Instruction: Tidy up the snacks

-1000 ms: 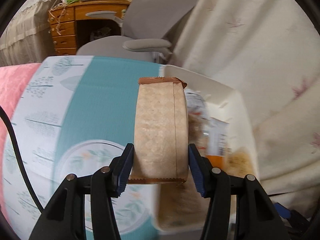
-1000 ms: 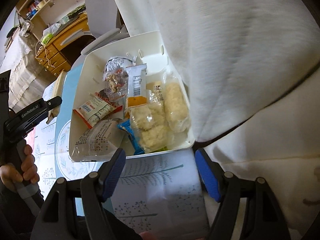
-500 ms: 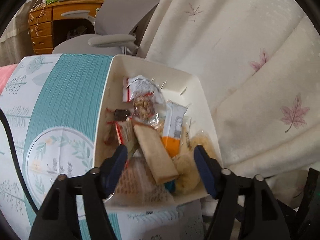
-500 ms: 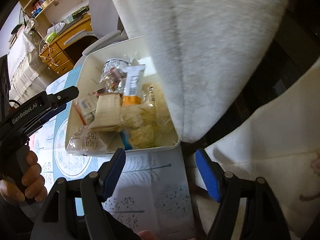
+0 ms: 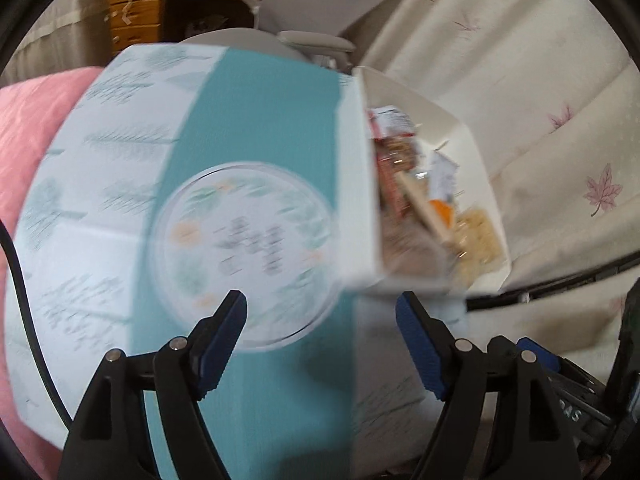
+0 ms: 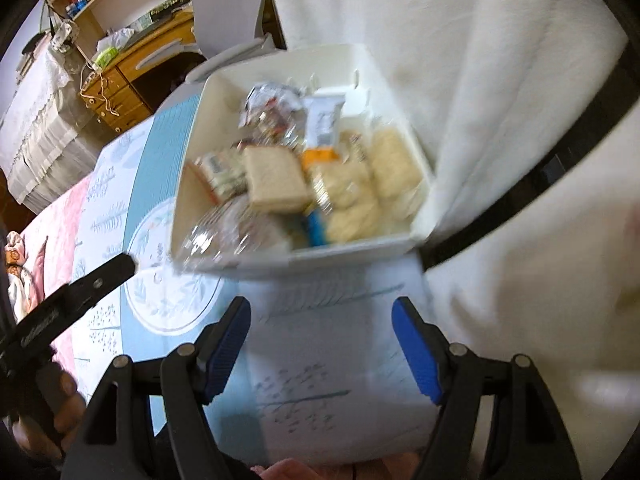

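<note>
A white bin (image 6: 208,104) (image 5: 356,208) stands on the table's far right and holds several snack packets. A tan wrapped bar (image 6: 274,180) (image 5: 424,208) lies on top of them near the middle. My left gripper (image 5: 320,336) is open and empty over the tablecloth, to the left of the bin. It also shows in the right wrist view (image 6: 100,280), left of the bin. My right gripper (image 6: 320,340) is open and empty, just in front of the bin's near wall. Both views are blurred.
The tablecloth (image 5: 256,128) is teal and white with a round plate print (image 5: 244,252). A cream curtain (image 5: 540,100) hangs right behind the bin. A grey office chair (image 5: 320,8) and a wooden desk (image 5: 160,4) stand beyond the table. A pink cloth (image 5: 24,152) lies at left.
My left gripper let the tan bar go into the bin, then swung left and back over the tablecloth. My right gripper stayed open and came slightly closer to the bin.
</note>
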Demonstrator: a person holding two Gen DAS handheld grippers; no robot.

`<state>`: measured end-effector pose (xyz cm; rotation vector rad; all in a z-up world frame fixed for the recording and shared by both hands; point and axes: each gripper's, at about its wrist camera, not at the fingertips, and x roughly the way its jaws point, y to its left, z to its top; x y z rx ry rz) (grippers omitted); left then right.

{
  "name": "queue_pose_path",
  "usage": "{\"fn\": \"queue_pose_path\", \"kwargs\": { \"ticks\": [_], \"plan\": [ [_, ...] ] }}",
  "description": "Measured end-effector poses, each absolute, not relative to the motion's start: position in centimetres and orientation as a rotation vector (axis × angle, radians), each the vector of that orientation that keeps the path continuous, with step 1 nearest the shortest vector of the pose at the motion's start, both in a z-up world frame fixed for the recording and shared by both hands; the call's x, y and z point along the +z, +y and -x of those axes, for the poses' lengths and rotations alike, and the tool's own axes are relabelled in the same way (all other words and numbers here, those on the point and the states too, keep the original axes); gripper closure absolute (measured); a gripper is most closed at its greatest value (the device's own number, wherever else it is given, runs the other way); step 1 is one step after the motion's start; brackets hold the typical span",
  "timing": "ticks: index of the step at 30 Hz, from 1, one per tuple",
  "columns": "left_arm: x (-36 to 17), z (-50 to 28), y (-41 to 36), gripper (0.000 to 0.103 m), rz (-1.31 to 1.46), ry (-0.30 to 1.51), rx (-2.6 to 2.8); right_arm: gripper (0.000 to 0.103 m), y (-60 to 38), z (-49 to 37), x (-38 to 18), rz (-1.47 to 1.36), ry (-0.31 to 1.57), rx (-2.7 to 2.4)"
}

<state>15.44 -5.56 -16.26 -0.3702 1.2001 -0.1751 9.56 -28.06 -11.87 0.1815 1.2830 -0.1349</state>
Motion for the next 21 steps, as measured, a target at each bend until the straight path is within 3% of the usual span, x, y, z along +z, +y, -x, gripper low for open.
{"fn": "queue_pose_path", "kwargs": {
  "ticks": [11, 21],
  "plan": [
    [-15.4, -7.5, 5.8, 0.024, 0.279, 1.295, -0.097, 0.02, -16.4, -2.8, -13.5, -0.184, 1.315, -0.069],
    [-5.9, -3.0, 5.0, 0.015, 0.139, 1.189, -0.123, 0.012, -15.9, 0.2, -5.5, -0.139, 1.202, -0.023]
  ]
}}
